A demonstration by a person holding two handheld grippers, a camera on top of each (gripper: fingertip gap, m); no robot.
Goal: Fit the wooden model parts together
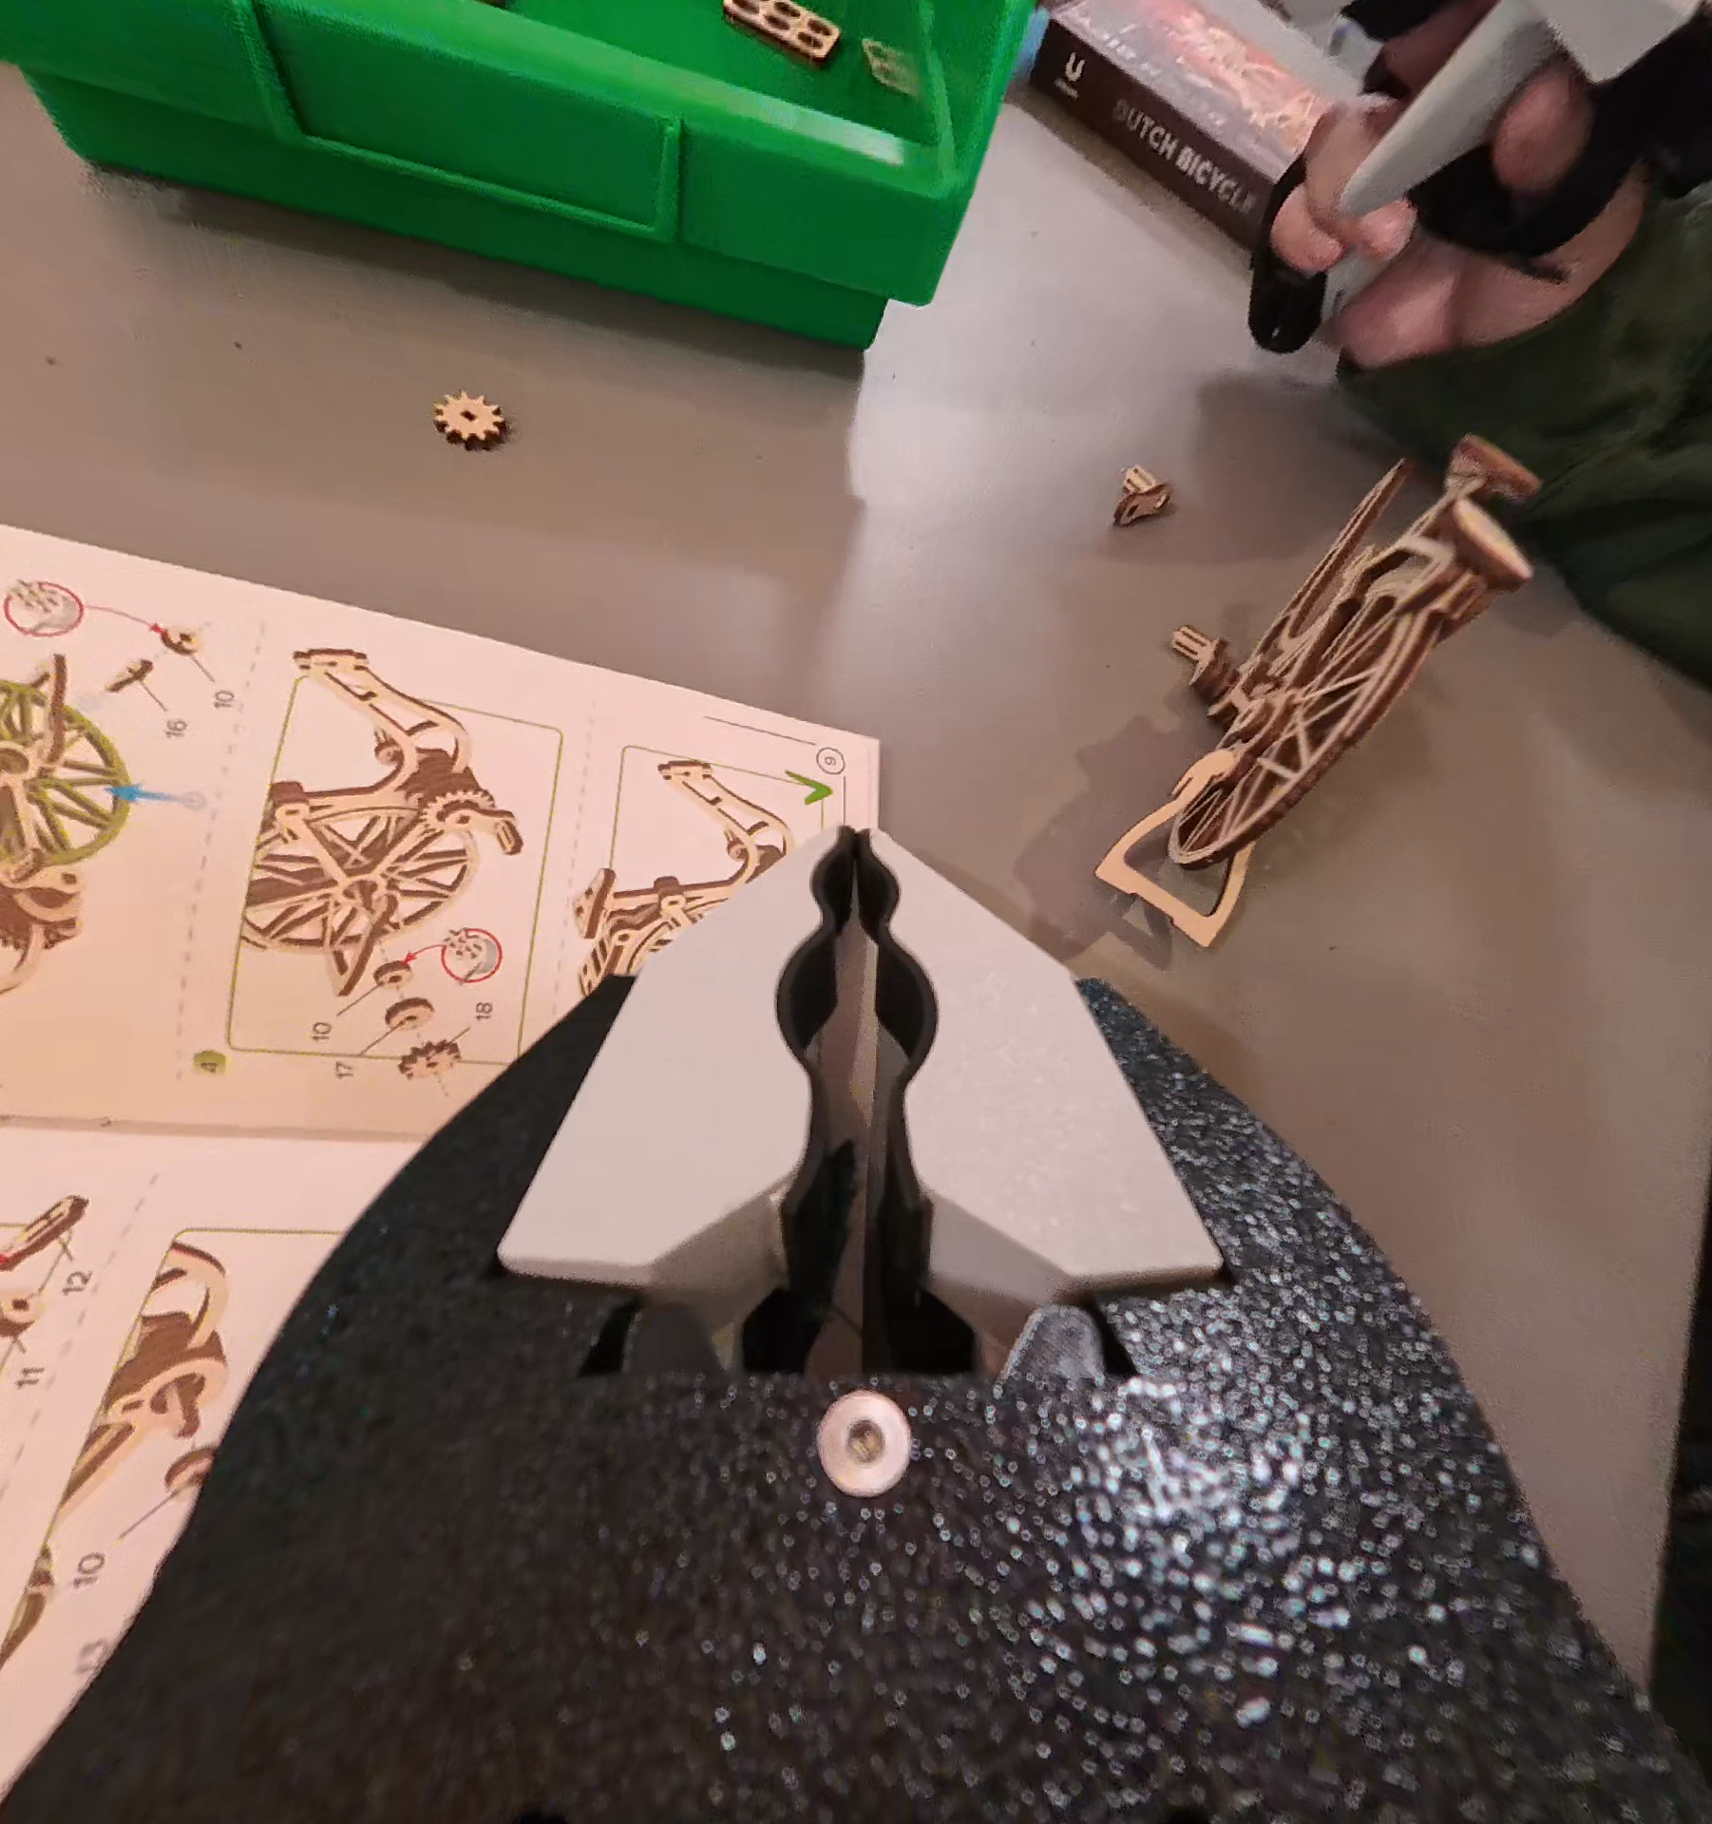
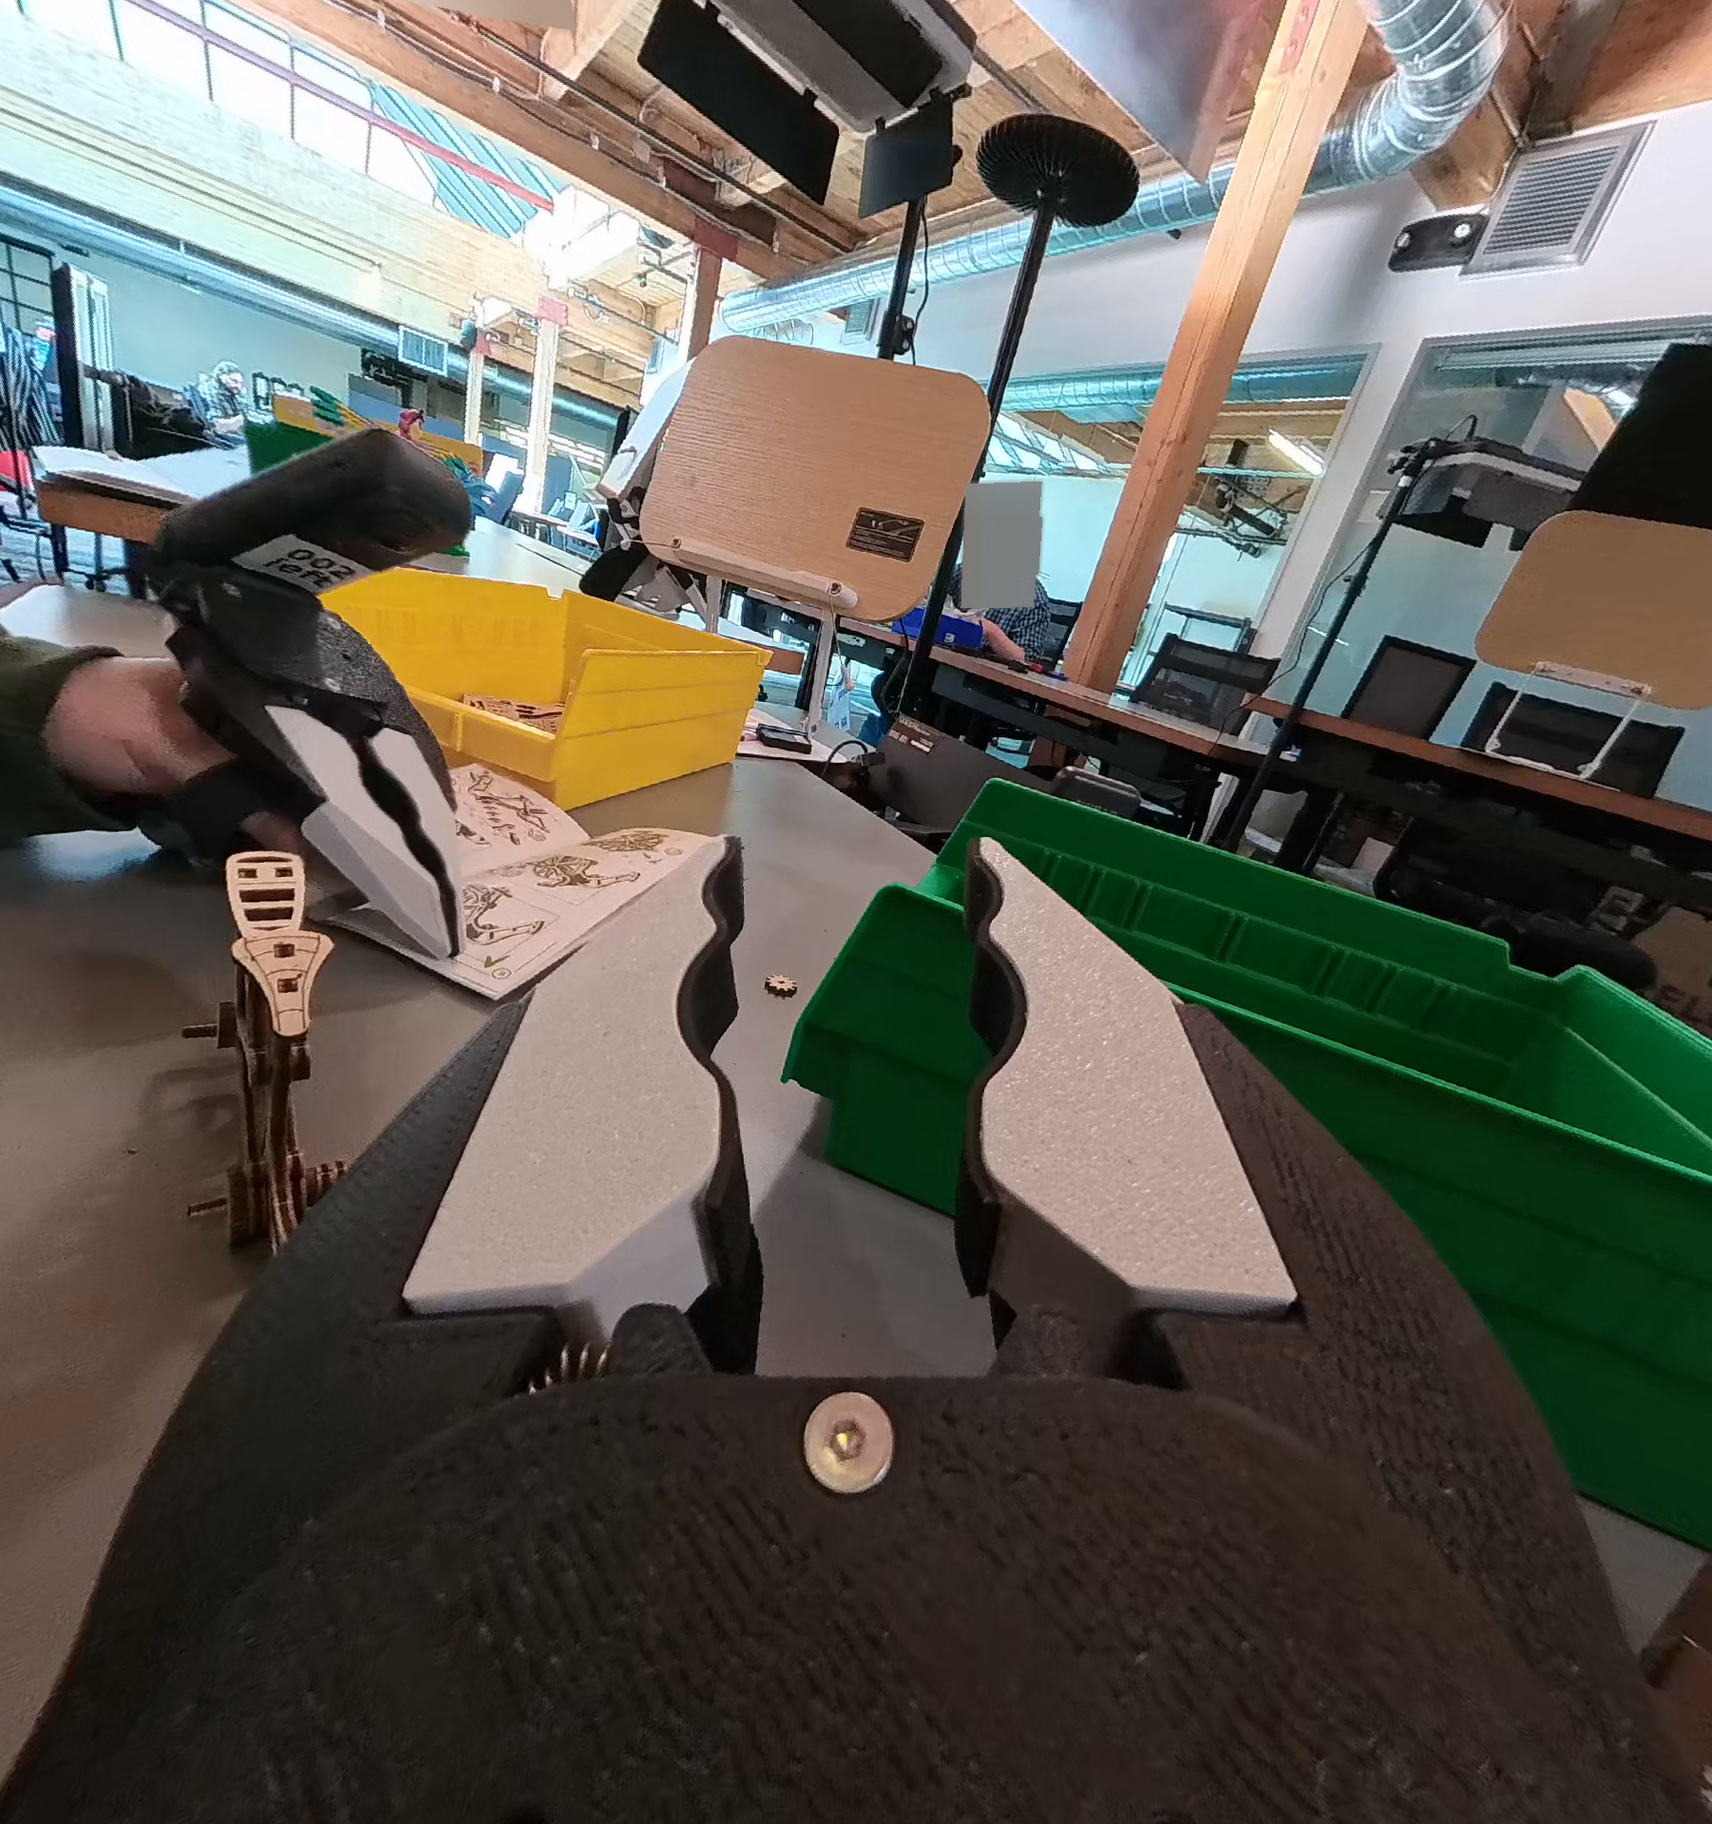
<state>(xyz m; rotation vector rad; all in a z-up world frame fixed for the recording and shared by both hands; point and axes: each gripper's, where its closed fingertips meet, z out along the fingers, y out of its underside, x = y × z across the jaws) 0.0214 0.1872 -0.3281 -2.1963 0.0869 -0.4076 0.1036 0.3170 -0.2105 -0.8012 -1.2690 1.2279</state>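
Note:
A partly built wooden bicycle model (image 1: 1326, 691) stands upright on the grey table, to the right of my left gripper; in the right wrist view it (image 2: 270, 1066) is at the left. A small wooden gear (image 1: 470, 419) lies near the green bin and shows between my right fingers (image 2: 781, 984), farther off. A small wooden piece (image 1: 1140, 494) lies beside the model. My left gripper (image 1: 857, 839) is shut and empty, its tips at the edge of the instruction sheet (image 1: 339, 888). My right gripper (image 2: 852, 859) is open and empty, low over the table.
A green bin (image 1: 536, 148) (image 2: 1326, 1036) holding wooden parts stands at the back. A yellow bin (image 2: 586, 681) stands beyond the sheet. A dark box (image 1: 1178, 148) lies at the top right, next to a hand (image 1: 1425, 276) in a green sleeve. About 20 centimeters separates my left fingertips from my right. The small wooden piece (image 1: 1140, 494) is about 11 centimeters from my right fingertips. My left gripper is the nearer one to the small wooden gear (image 1: 470, 419): about 12 centimeters, against 20 centimeters.

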